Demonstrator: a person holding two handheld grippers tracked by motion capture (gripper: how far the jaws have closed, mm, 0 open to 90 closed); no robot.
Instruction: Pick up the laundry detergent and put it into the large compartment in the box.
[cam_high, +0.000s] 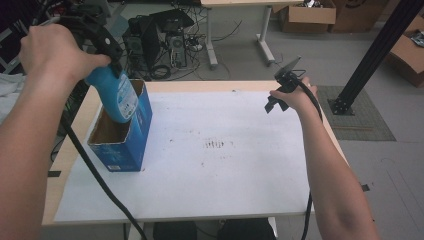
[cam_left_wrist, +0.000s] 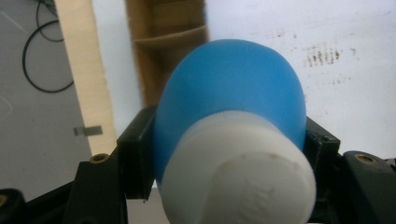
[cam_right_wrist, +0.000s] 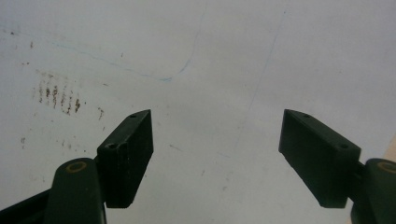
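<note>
the box (cam_high: 122, 135) is the landmark here: a blue carton that stands open at the top, at the left end of the table (cam_high: 225, 165). just above its opening is the left gripper (cam_high: 116, 67), and its jaws are clamped on the neck of a blue bottle (cam_high: 117, 97), just under the white cap (cam_left_wrist: 238, 172). the bottle hangs tilted, with its bottom half already inside the box mouth, and the upper half is above the rim. in the left gripper view the brown inside of the box shows behind the bottle. it seems the bottle is between in and out of the box; which way it goes, the pictures cannot tell. it is not standing free on the table and it is not deep in the box.

far to the right of the box, near the far right edge of the table, the right gripper (cam_high: 276, 100) hovers over the white sheet (cam_high: 225, 200). its jaws stand wide apart and hold nothing.
</note>
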